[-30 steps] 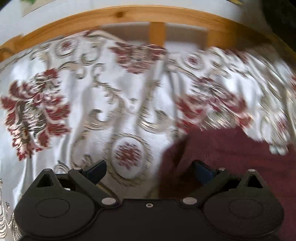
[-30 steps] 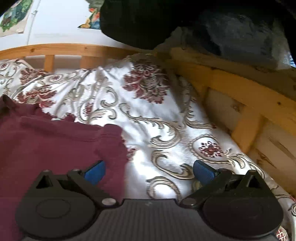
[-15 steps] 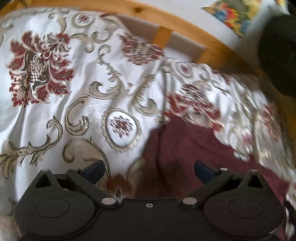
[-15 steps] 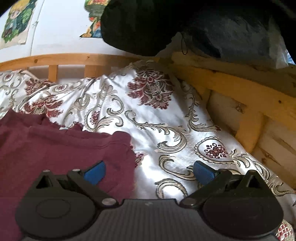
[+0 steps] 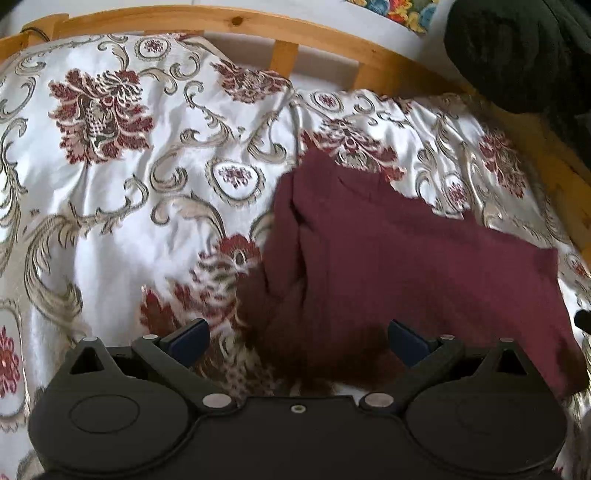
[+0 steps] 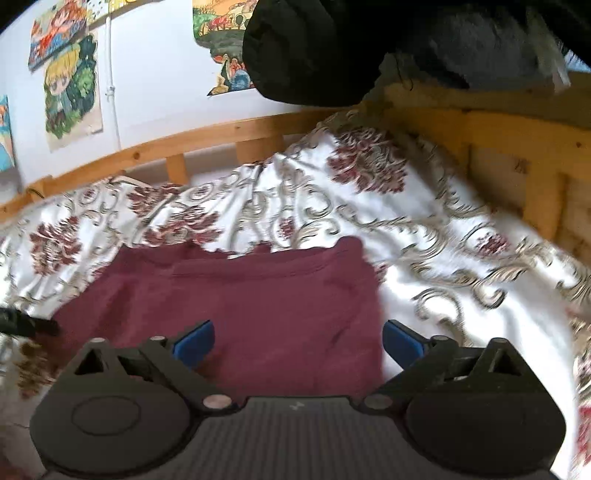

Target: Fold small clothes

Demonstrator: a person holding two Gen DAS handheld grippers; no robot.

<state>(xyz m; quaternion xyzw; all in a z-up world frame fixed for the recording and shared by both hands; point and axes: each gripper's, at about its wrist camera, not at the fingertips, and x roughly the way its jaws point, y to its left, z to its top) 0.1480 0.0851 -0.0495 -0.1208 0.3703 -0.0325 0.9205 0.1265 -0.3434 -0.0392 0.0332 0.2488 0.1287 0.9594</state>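
A small maroon garment (image 5: 399,266) lies spread on a white bedspread (image 5: 122,221) with red and gold flowers. In the left wrist view it fills the right half, bunched in folds along its left edge. My left gripper (image 5: 298,338) hangs open over that near left edge, holding nothing. In the right wrist view the same garment (image 6: 240,299) lies flat at lower left, its stitched hem toward the far side. My right gripper (image 6: 298,341) is open above the garment's near right part, with nothing between its blue pads (image 6: 194,339).
A wooden bed rail (image 5: 258,26) runs along the far side, and a wooden headboard (image 6: 517,155) stands at right. A dark bundle of fabric (image 6: 332,44) sits on the corner of the frame. Posters (image 6: 72,85) hang on the white wall. The other gripper's tip (image 6: 22,325) shows at the left edge.
Both grippers have pulled back and risen, so more of the maroon garment shows. The left view swung right over the garment's left edge. Both stay open.
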